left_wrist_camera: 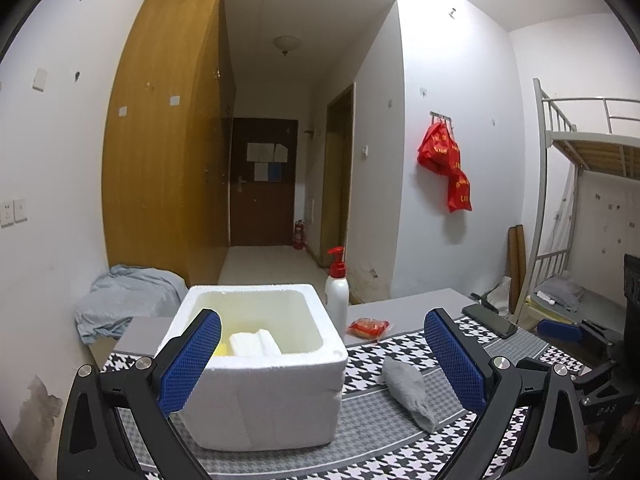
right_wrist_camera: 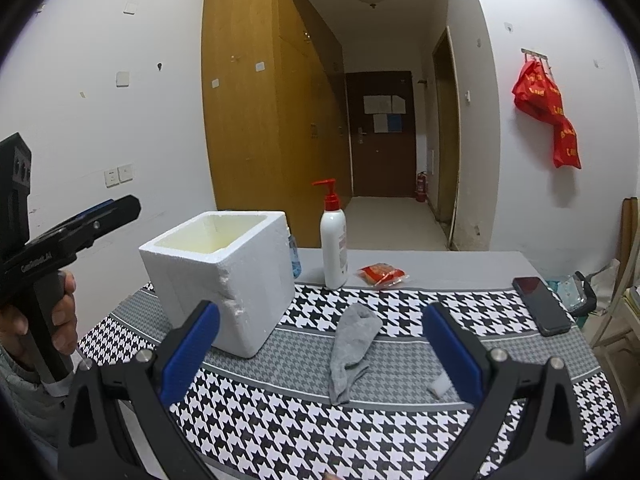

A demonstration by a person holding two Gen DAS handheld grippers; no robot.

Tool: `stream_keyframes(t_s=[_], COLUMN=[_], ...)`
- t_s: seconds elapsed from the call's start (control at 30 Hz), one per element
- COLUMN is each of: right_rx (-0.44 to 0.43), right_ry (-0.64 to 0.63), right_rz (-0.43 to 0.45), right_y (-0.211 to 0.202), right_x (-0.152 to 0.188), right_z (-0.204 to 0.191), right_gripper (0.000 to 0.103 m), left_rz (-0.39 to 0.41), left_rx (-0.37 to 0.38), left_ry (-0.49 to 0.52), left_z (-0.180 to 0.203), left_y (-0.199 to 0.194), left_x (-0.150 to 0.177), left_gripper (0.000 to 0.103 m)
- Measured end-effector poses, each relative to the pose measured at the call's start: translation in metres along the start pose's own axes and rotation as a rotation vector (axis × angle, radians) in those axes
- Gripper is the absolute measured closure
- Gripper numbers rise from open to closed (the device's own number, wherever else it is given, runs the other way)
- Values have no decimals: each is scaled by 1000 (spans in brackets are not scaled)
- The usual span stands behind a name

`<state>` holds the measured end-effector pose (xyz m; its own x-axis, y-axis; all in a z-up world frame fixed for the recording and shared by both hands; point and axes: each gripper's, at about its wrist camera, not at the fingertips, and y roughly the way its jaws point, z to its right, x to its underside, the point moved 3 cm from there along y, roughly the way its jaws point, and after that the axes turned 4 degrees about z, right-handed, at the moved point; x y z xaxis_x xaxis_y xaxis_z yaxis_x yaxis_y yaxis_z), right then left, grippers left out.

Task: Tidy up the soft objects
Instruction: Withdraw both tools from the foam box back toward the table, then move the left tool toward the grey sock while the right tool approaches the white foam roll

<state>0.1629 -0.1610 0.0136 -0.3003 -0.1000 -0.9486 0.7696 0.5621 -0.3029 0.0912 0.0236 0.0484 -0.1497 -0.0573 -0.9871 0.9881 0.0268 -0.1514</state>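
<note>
Right wrist view: a houndstooth cloth (right_wrist_camera: 400,432) covers the table, white walls and a wood wardrobe (right_wrist_camera: 248,92) behind. Left to right: foam box (right_wrist_camera: 224,276), pump bottle (right_wrist_camera: 334,246), limp grey sock (right_wrist_camera: 352,348) lying long-axis away from the camera, phone (right_wrist_camera: 540,306). Left gripper (left_wrist_camera: 324,360) and right gripper (right_wrist_camera: 320,356) both gape, holding nothing.

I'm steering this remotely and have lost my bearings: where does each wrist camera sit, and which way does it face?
Left wrist: on the left gripper, raised, looking into the foam box; its blue pads open.
Right wrist: on the right gripper, lower, facing the grey sock; the hand holding the left gripper shows.
Shared: box, sock, pump bottle, phone, hallway ahead.
</note>
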Motion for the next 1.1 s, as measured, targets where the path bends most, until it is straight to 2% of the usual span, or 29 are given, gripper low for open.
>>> stream_keyframes(t_s=[0.37, 0.67, 1.1], right_rx=[18, 42, 86], right_ry=[-21, -23, 11], right_rz=[11, 14, -12], right_y=[-14, -18, -17], right_x=[10, 20, 37], right_z=[1, 3, 14], right_gripper=[0, 0, 0], left_rz=[4, 7, -42], left_rx=[-37, -31, 35], left_ry=[23, 24, -5], left_z=[4, 8, 23], left_y=[-11, -17, -12], left_x=[13, 28, 50], left_gripper=[1, 1, 1])
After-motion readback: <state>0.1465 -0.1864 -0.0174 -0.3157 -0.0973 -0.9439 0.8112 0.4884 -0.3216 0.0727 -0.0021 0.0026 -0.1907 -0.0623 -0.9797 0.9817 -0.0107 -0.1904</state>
